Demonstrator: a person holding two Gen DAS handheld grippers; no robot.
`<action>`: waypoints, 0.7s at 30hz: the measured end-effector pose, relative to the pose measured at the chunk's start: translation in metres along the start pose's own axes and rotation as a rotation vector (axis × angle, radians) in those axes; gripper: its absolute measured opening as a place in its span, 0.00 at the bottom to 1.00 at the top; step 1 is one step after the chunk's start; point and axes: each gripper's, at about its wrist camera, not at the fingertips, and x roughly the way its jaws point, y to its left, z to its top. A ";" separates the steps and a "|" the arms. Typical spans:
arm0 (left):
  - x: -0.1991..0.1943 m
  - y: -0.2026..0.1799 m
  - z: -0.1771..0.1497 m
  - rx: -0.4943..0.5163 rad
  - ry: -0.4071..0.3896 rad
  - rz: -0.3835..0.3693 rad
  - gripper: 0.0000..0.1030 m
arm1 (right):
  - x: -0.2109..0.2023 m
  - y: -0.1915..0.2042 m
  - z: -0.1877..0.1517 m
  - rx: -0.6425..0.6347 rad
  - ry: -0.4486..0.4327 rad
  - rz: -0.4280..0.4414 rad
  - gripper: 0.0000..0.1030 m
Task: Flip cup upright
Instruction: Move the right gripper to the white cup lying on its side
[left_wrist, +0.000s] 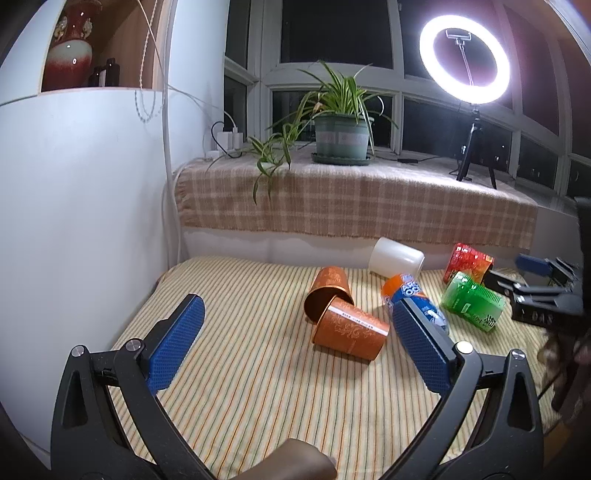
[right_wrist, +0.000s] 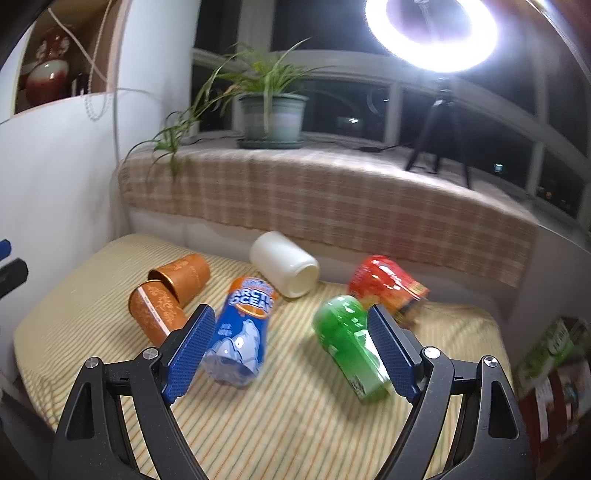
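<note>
Several cups lie on their sides on a striped yellow cloth (left_wrist: 258, 387). Two orange cups (left_wrist: 349, 330) touch each other; they show at the left in the right wrist view (right_wrist: 159, 314). A blue Arctic Ocean cup (right_wrist: 240, 328), a green cup (right_wrist: 347, 339), a red cup (right_wrist: 384, 284) and a white cup (right_wrist: 284, 264) lie nearby. My left gripper (left_wrist: 295, 332) is open and empty, above the cloth before the orange cups. My right gripper (right_wrist: 291, 332) is open and empty, between the blue and green cups. It appears at the right edge of the left wrist view (left_wrist: 546, 284).
A ledge with a checked cloth (left_wrist: 351, 199) runs behind the table. On it stand a potted plant (left_wrist: 341, 136) and a ring light (left_wrist: 465, 59) on a tripod. A white cabinet (left_wrist: 74, 184) borders the left. Boxes (right_wrist: 550, 365) stand at the right.
</note>
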 end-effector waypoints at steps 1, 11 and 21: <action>0.001 0.000 -0.001 0.001 0.006 -0.004 1.00 | 0.006 -0.002 0.003 -0.007 0.013 0.009 0.82; 0.017 0.004 -0.013 0.016 0.057 0.008 1.00 | 0.080 -0.008 0.043 -0.143 0.151 0.119 0.82; 0.017 0.017 -0.022 0.006 0.075 0.040 1.00 | 0.161 -0.001 0.071 -0.267 0.305 0.169 0.82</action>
